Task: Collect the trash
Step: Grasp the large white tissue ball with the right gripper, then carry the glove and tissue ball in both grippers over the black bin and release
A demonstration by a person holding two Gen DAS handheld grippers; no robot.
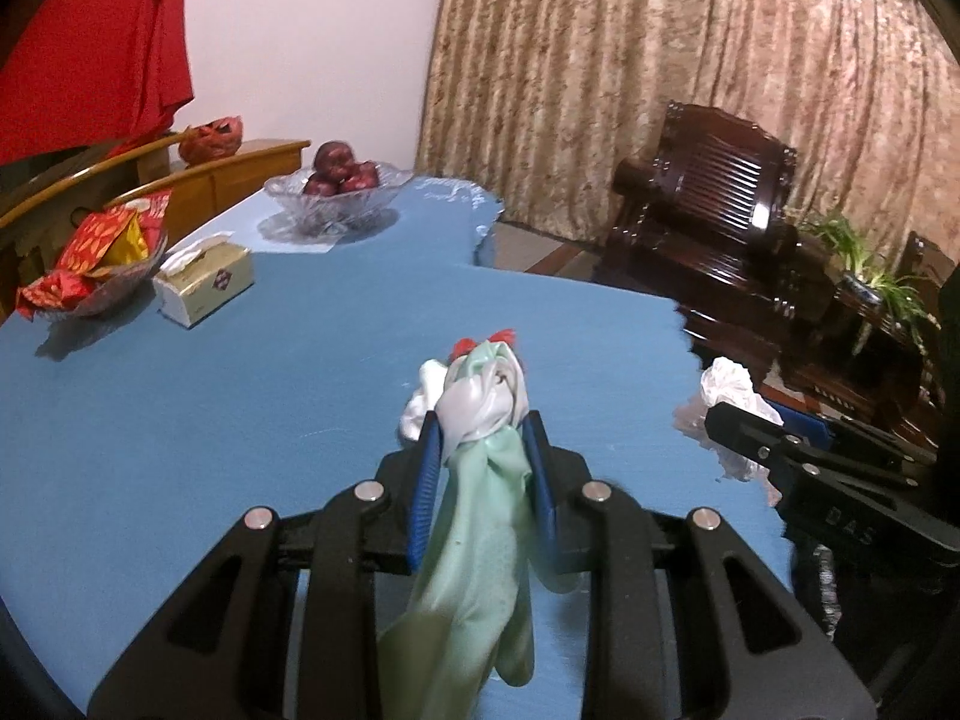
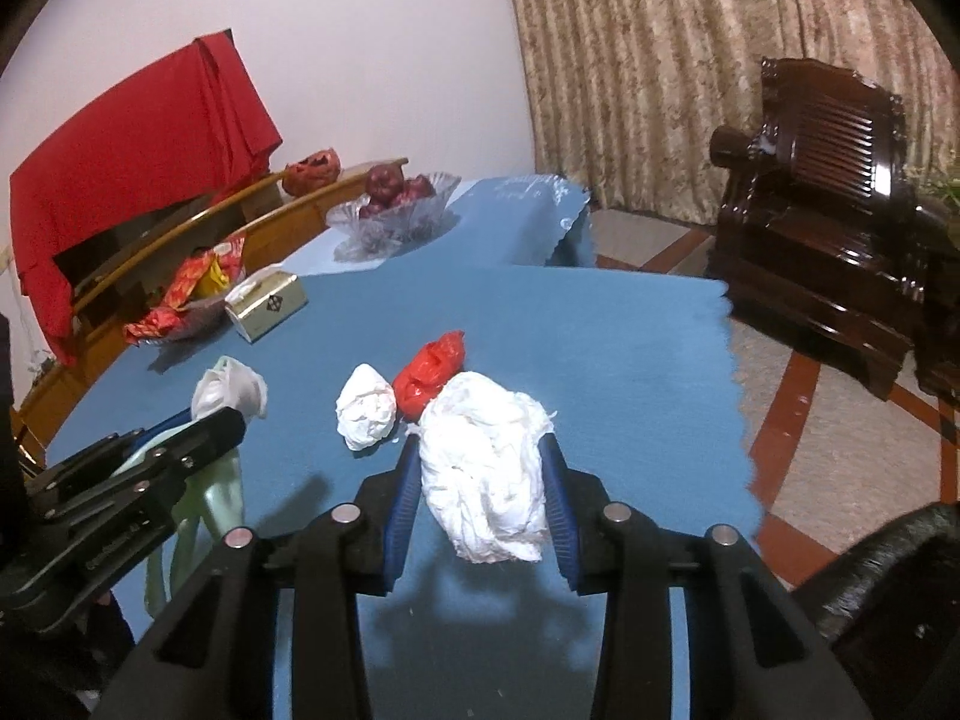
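Observation:
My left gripper (image 1: pixel 481 423) is shut on a pale green plastic bag (image 1: pixel 480 540), whose knotted top sticks out past the pads while the rest hangs down over the blue tablecloth (image 1: pixel 240 420). My right gripper (image 2: pixel 480 447) is shut on a white crumpled paper wad (image 2: pixel 489 480), lifted off the cloth. A smaller white paper ball (image 2: pixel 366 414) and a red plastic bag (image 2: pixel 432 369) lie on the table just ahead of it. The left gripper (image 2: pixel 222 426) with its green bag (image 2: pixel 231 390) shows at the left of the right wrist view. The right gripper (image 1: pixel 744 420) shows at the right of the left wrist view.
At the far left of the table stand a tissue box (image 1: pixel 204 282), a glass bowl of red snack packets (image 1: pixel 96 264) and a glass bowl of apples (image 1: pixel 339 186). A dark wooden armchair (image 2: pixel 828 228) stands on the floor to the right, past the table edge (image 2: pixel 738 372).

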